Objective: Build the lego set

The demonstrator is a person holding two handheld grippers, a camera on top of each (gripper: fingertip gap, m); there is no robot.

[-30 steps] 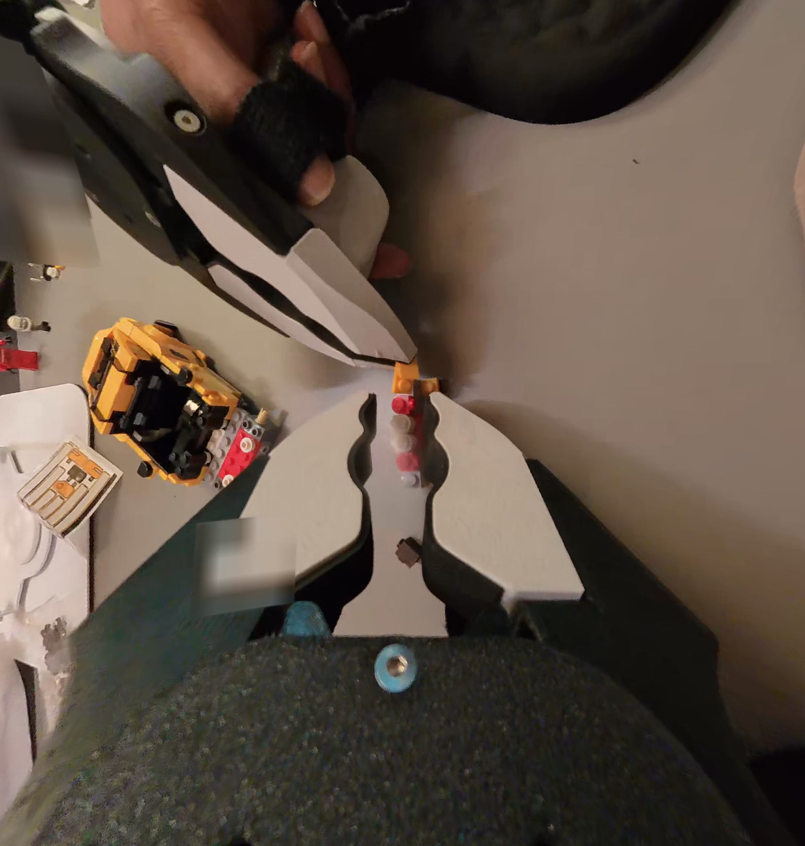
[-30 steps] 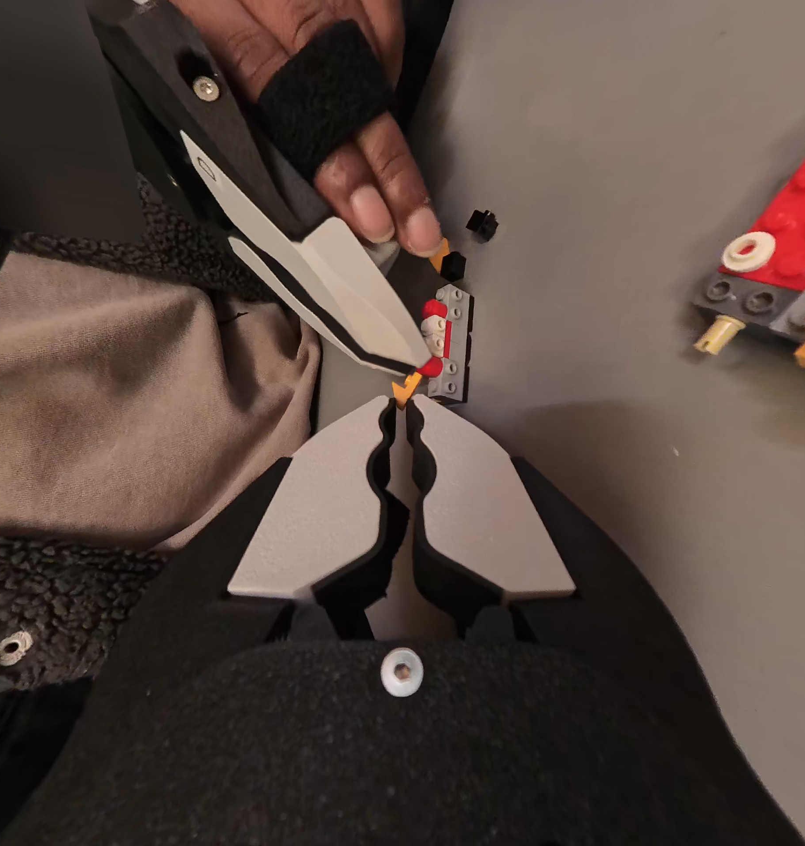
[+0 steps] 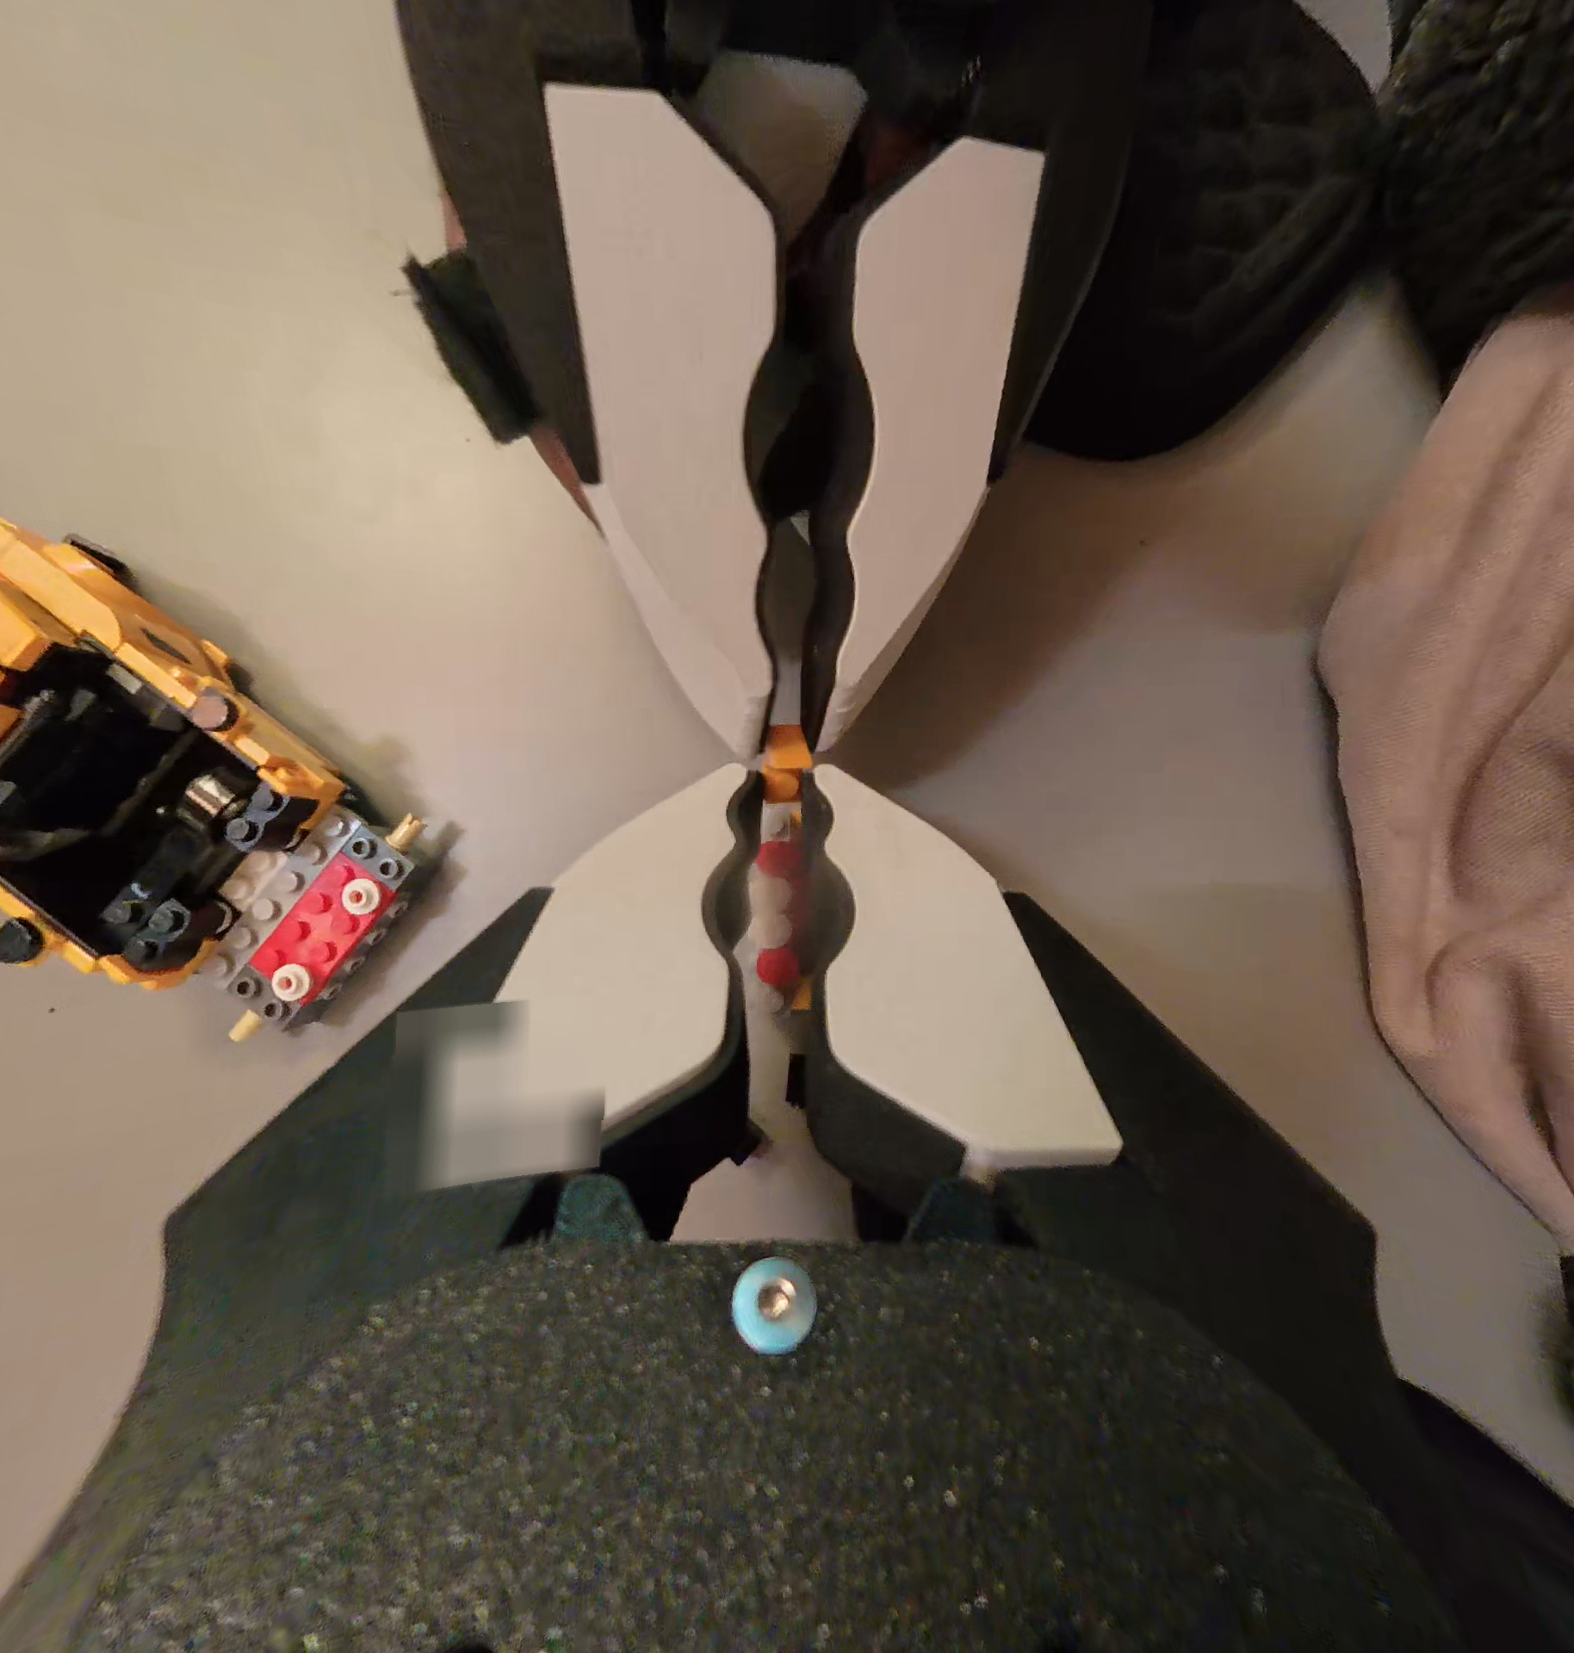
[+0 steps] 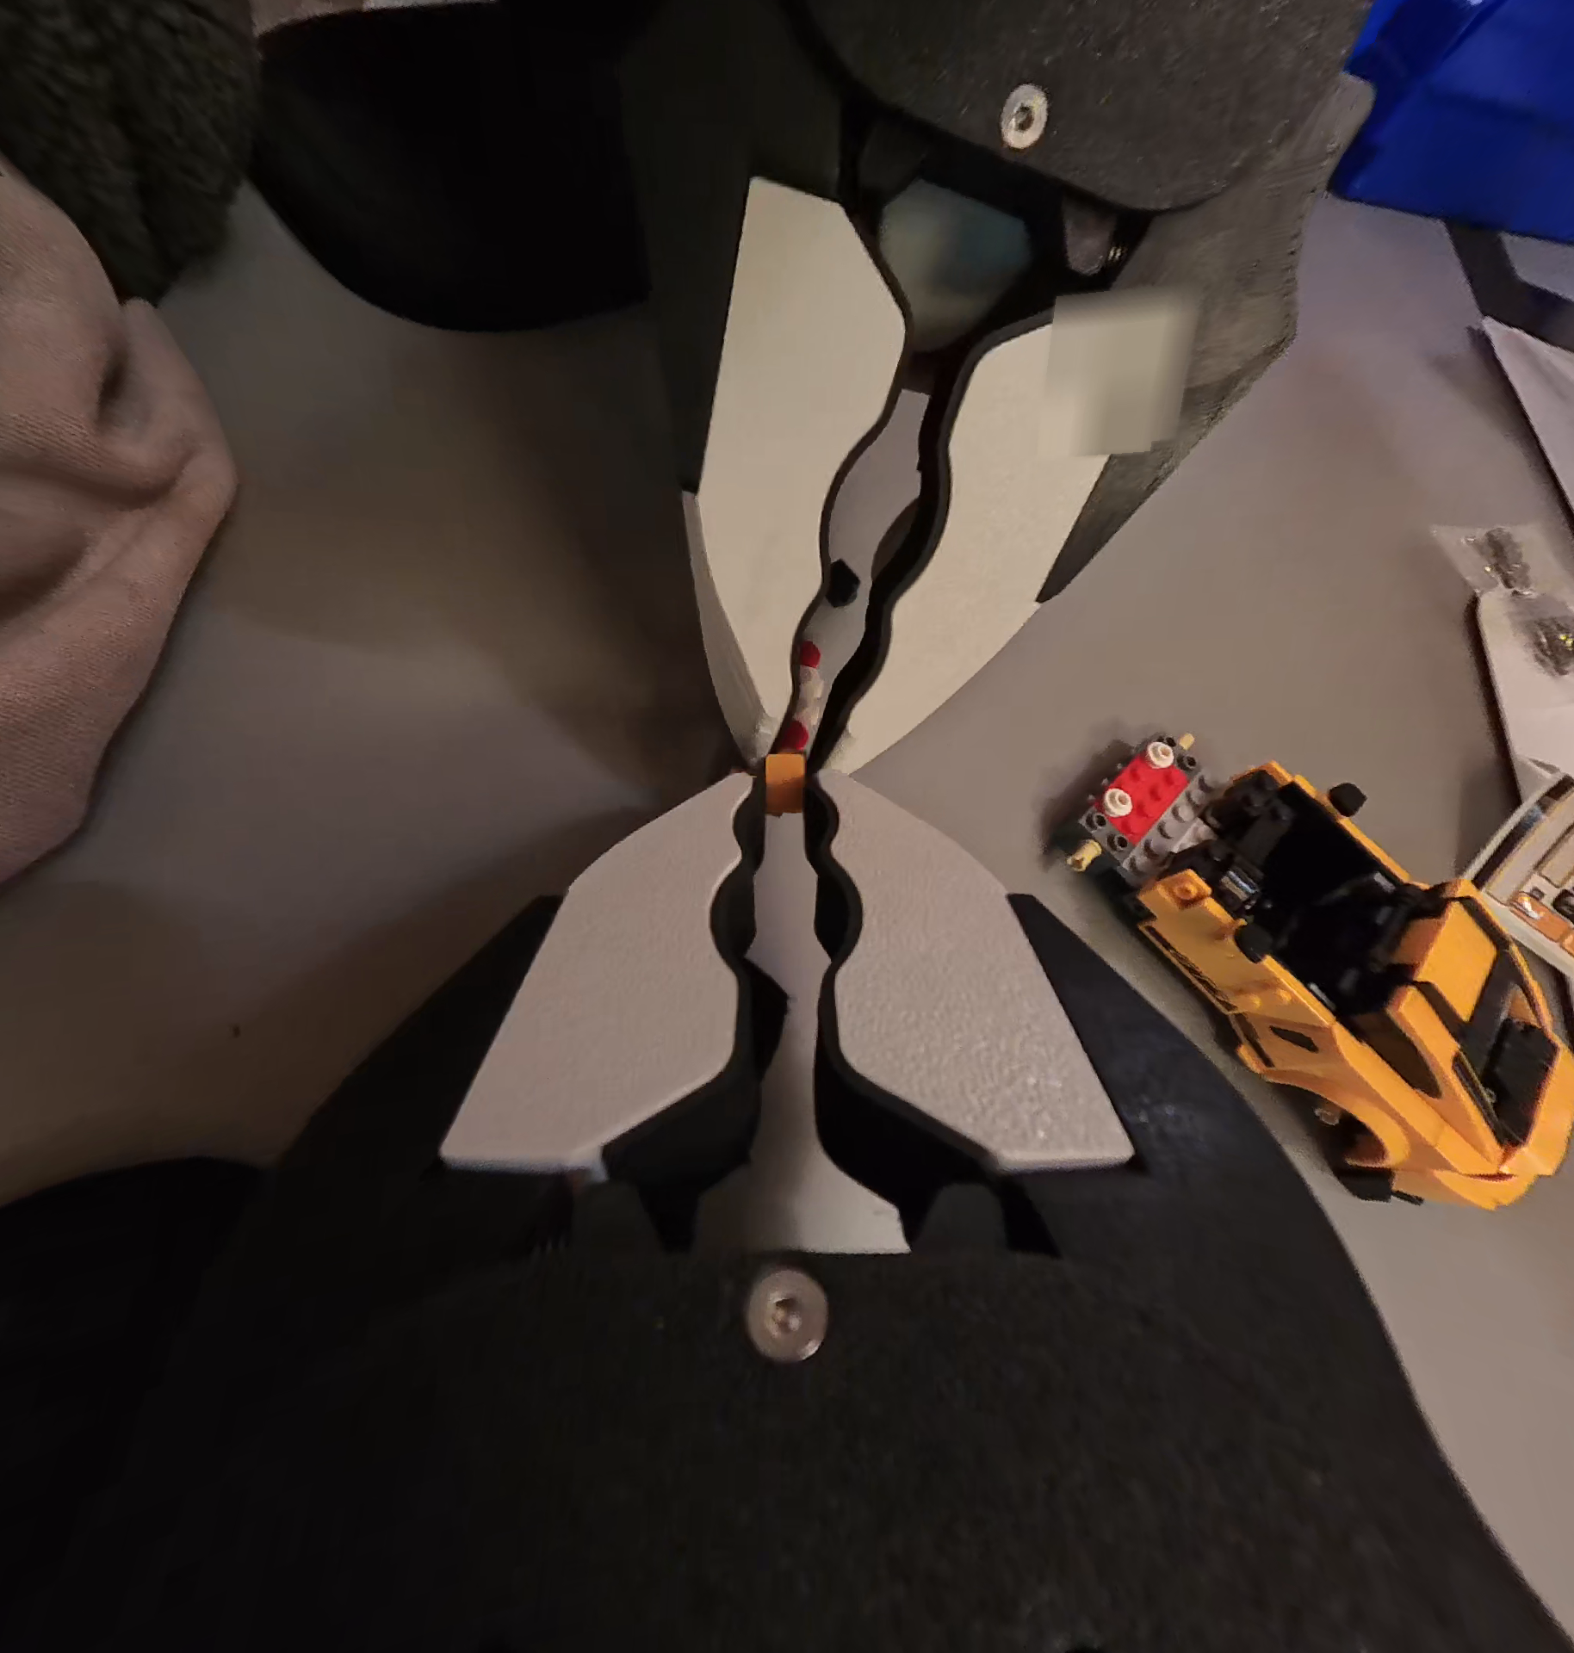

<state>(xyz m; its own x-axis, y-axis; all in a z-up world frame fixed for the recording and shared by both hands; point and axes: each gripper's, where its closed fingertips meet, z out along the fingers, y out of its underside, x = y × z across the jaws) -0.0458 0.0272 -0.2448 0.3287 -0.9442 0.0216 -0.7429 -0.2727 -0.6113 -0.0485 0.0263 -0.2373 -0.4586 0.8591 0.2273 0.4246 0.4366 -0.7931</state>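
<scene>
Lego strip (image 3: 779, 921) clamped in my left tool (image 3: 779, 787), orange piece (image 4: 783, 780) pinched in my right tool (image 4: 783, 787); I press squarely, tips aligned.

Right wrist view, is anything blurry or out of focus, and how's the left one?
Right wrist view: the orange piece is sharp, the left gripper's lens end soft, the blue bin smeared. Left wrist view: yellow car crisp, edges bowed by the wide lens, warm dim light.

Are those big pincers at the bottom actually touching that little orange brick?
Touching. In the right wrist view, the right gripper is pinched shut on the orange brick, its tips pressed against both sides with no gap.
</scene>
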